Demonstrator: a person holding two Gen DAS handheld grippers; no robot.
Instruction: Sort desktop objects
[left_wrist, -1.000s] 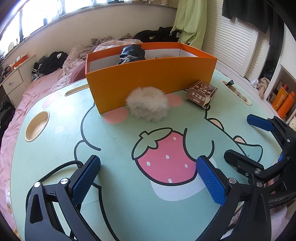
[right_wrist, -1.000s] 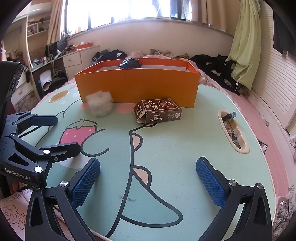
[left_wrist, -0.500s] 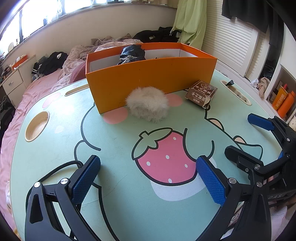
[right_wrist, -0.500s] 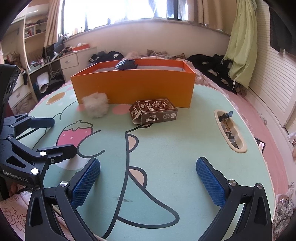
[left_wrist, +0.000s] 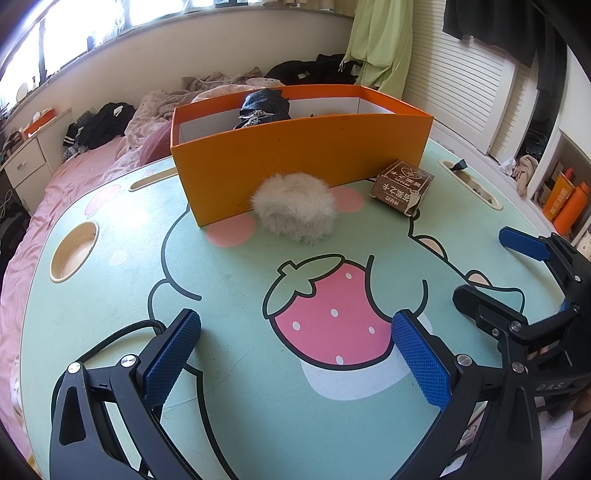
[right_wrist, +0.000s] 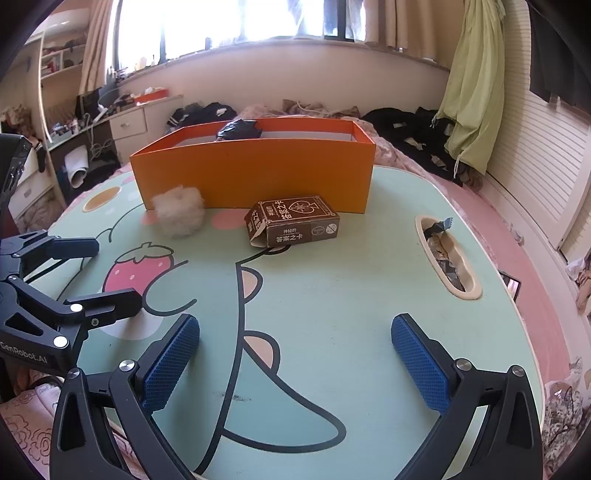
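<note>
An orange box (left_wrist: 303, 155) stands at the far side of the green cartoon table (left_wrist: 221, 369), with a black item (left_wrist: 264, 107) inside. A white fluffy ball (left_wrist: 293, 206) lies against its front wall; it also shows in the right wrist view (right_wrist: 179, 215). A brown card box (right_wrist: 293, 225) lies on its side in front of the orange box (right_wrist: 255, 177), and shows in the left wrist view (left_wrist: 402, 186). My left gripper (left_wrist: 295, 354) is open and empty over the strawberry print. My right gripper (right_wrist: 295, 358) is open and empty, well short of the card box.
A round cup hole (left_wrist: 74, 251) is at the table's left. An oval slot (right_wrist: 447, 256) holding wrappers is at the right. The right gripper shows at the right edge of the left wrist view (left_wrist: 524, 280). Bed, clothes and drawers surround the table.
The right gripper has moved slightly left and forward, so the card box sits more centred in its view. The left gripper has barely moved. Both stay open.
</note>
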